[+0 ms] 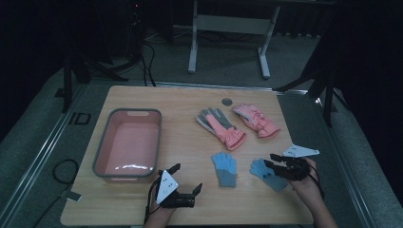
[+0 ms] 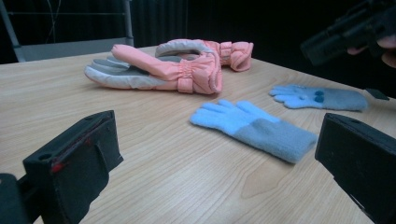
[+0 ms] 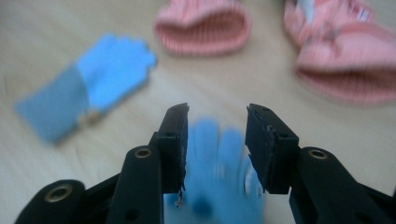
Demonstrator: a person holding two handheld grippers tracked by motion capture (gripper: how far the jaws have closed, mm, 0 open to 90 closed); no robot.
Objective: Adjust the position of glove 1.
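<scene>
Blue glove (image 1: 267, 174), the right one of two, lies near the desk's front right corner, and the right gripper (image 1: 277, 162) hangs just over its fingertips with jaws partly spread and nothing pinched; the frames do not settle whether a jaw brushes the knit. Its twin, the second blue glove (image 1: 224, 168), lies just beside it toward the middle. Left gripper (image 1: 186, 178) sits at the front edge, jaws spread wide and empty. Two pink gloves (image 1: 221, 126) lie farther back; one pink basin (image 1: 127, 144) stands at the left.
</scene>
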